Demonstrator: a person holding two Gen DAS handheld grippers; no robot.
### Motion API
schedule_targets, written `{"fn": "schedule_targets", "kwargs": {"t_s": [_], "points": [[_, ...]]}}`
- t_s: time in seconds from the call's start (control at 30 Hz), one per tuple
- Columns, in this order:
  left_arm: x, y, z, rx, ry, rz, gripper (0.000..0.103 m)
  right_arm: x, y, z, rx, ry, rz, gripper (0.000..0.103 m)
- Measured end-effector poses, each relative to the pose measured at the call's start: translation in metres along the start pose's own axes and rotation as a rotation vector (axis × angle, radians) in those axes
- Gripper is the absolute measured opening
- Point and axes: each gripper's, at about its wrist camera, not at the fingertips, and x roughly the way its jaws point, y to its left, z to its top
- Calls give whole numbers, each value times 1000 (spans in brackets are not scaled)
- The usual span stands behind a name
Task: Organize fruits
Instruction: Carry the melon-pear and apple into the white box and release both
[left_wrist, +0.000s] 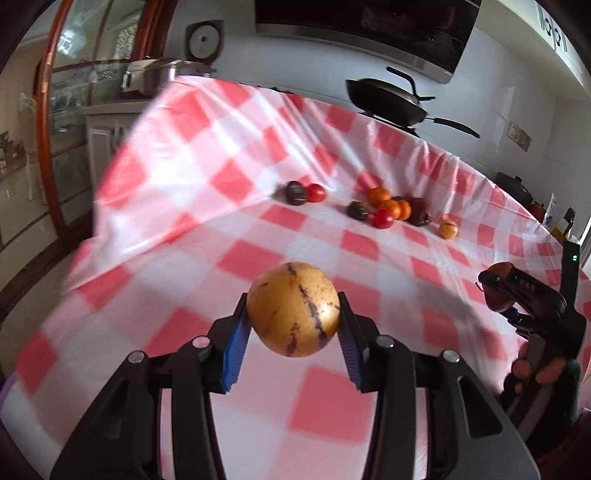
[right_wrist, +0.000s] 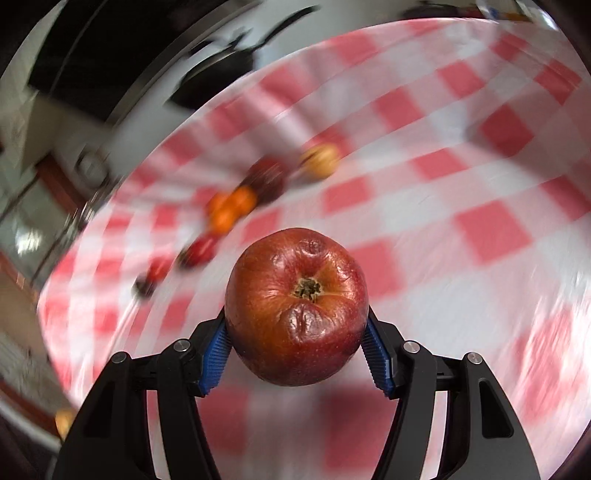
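My left gripper (left_wrist: 293, 314) is shut on a yellow fruit with dark streaks (left_wrist: 293, 308) and holds it above the red-and-white checked cloth (left_wrist: 207, 229). My right gripper (right_wrist: 297, 332) is shut on a wrinkled red apple (right_wrist: 297, 306), also held above the cloth; it shows at the right of the left wrist view (left_wrist: 496, 291). Farther back lie a cluster of oranges (left_wrist: 391, 203), red tomatoes (left_wrist: 383, 218), dark purple fruits (left_wrist: 419, 212) and a small yellow fruit (left_wrist: 448, 229). A dark fruit (left_wrist: 295, 192) and a tomato (left_wrist: 316, 192) lie to their left.
A black wok (left_wrist: 391, 101) sits on the stove behind the cloth. A rice cooker (left_wrist: 205, 38) and a metal pot (left_wrist: 151, 75) stand at the back left by a glass cabinet (left_wrist: 70, 122). The right wrist view is motion-blurred.
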Motion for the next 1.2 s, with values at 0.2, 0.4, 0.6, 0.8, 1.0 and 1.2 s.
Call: {"fn": "schedule_targets", "kwargs": {"t_s": [0.2,0.4,0.6,0.8,1.0,1.2], "points": [[-20,42,-14,-41,3,35,45,-12,55,-46,-145,26,87,62],[-21,66,-21,-99,22,30,45,-12,68,-57,-162,64,102,62],[-40,80,-24,-89,-9,48,45,-18,85,-78,-184,142,143,62],[-84,127,-43,-127,-41,97,45,-28,136,-118,-338,212,243,62],[-136,189,-71,-147,-60,225,45,-57,210,-172,-592,227,436,62],[-144,249,-108,-193,56,359,45,-87,272,-253,-916,348,645,62]]}}
